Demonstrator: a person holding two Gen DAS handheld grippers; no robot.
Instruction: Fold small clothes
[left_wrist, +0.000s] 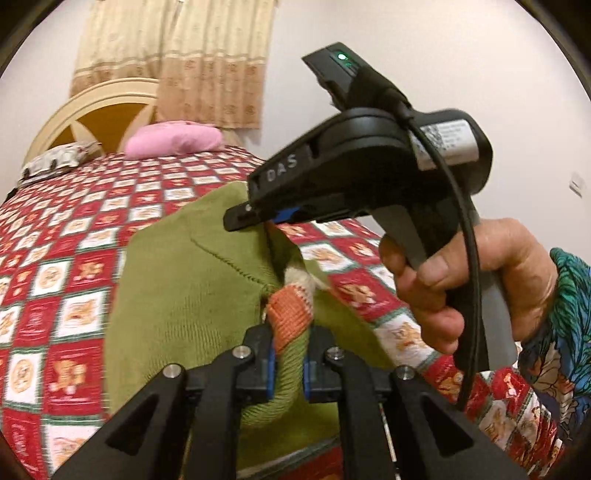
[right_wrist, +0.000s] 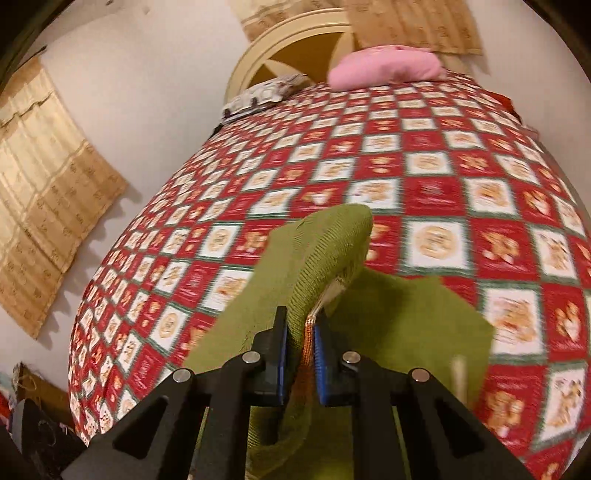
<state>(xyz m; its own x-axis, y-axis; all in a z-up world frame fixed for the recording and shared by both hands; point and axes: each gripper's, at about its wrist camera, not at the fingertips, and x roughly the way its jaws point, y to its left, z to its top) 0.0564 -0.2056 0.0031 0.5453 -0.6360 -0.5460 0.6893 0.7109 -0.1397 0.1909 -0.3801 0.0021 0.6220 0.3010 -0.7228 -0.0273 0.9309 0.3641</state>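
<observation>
A small green knit sweater (left_wrist: 192, 280) with an orange and cream trim (left_wrist: 290, 314) hangs in the air above the bed. My left gripper (left_wrist: 290, 343) is shut on the sweater's ribbed edge by the orange trim. My right gripper (left_wrist: 258, 216) shows in the left wrist view, held in a hand, its tips pinching the sweater's upper edge. In the right wrist view the right gripper (right_wrist: 300, 332) is shut on the green sweater (right_wrist: 332, 243) and its orange trim (right_wrist: 308, 332), with green cloth draping below and to the right.
The bed is covered by a red and white checked quilt (right_wrist: 424, 184). A pink pillow (right_wrist: 384, 66) and a patterned pillow (right_wrist: 262, 94) lie by the cream headboard (right_wrist: 295, 33). Beige curtains (left_wrist: 177, 55) hang on the wall. The bed's left edge drops to cluttered floor (right_wrist: 37, 424).
</observation>
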